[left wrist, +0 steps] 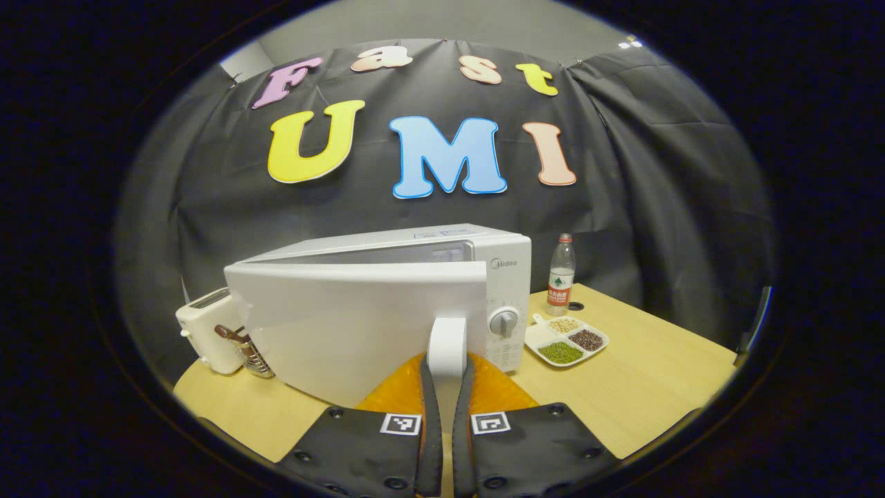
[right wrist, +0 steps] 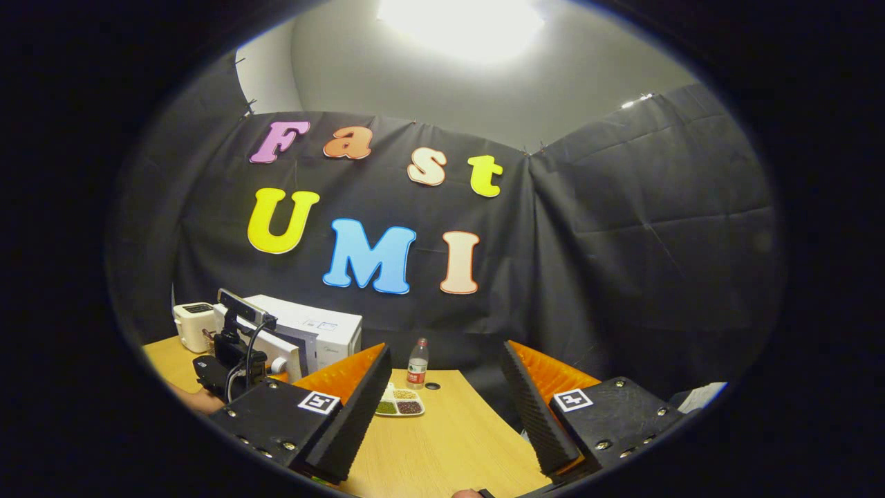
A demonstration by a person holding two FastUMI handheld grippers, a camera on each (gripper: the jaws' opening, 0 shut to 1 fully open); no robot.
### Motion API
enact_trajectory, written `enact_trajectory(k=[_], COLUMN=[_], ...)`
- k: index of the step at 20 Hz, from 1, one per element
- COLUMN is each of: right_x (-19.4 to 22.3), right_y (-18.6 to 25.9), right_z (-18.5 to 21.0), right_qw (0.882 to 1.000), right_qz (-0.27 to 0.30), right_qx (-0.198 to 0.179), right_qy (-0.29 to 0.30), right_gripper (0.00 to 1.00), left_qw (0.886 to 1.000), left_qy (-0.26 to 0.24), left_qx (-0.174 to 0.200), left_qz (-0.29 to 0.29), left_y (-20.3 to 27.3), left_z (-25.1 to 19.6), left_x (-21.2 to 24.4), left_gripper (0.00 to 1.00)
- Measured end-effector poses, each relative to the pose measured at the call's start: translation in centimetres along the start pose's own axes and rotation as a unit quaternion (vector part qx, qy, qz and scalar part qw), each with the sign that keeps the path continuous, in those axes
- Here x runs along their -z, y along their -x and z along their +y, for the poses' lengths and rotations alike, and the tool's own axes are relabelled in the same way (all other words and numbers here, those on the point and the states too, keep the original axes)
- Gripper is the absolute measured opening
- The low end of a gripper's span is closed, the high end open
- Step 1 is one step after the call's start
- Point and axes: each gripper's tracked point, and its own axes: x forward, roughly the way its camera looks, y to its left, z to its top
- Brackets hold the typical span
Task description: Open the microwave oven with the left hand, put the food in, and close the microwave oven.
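1. In the left gripper view the left gripper (left wrist: 446,377) is clamped on the white door handle (left wrist: 447,346), a finger on each side; the microwave door (left wrist: 359,325) stands swung partly out from the microwave oven (left wrist: 484,263), so I judge the opening step to be under way and not finished.
2. The next move, as I read it, calls for drawing the handle further round along the door's arc until the cavity is wide enough for the food (the inside is hidden behind the door from here).
3. In the right gripper view the right gripper (right wrist: 446,408) hangs over the desk's (right wrist: 449,443) near edge, jaws spread wide and holding nothing.
4. The food, a divided tray of grains (left wrist: 567,339), lies on the desk just right of the oven, apart from both grippers; the right gripper would have to reach forward for it.
5. A water bottle (left wrist: 561,275) stands behind the tray towards the far edge, close enough to be knocked in a careless reach.
6. A white toaster (left wrist: 207,328) sits at the desk's left edge beside the oven, near the door's hinged side; a brown-handled utensil (left wrist: 242,346) is just beside it.
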Motion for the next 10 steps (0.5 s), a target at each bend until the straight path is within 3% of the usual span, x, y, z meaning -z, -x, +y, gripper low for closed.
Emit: enact_trajectory(k=[5, 10], right_x=[0.7, 0.5], right_y=[0.8, 1.1], right_z=[-0.3, 0.7], right_qw=[0.999, 0.993], right_qz=[-0.003, -0.006], right_qx=[-0.045, -0.103], right_qy=[-0.025, -0.05], right_gripper=[0.96, 0.96], left_qw=[0.999, 0.998], left_qy=[-0.002, -0.004], left_qx=[-0.029, -0.064], left_qz=[0.015, 0.022], left_y=[3.7, 7.0], left_z=[1.7, 3.7], left_x=[1.0, 1.9], left_gripper=[0.15, 0.12])
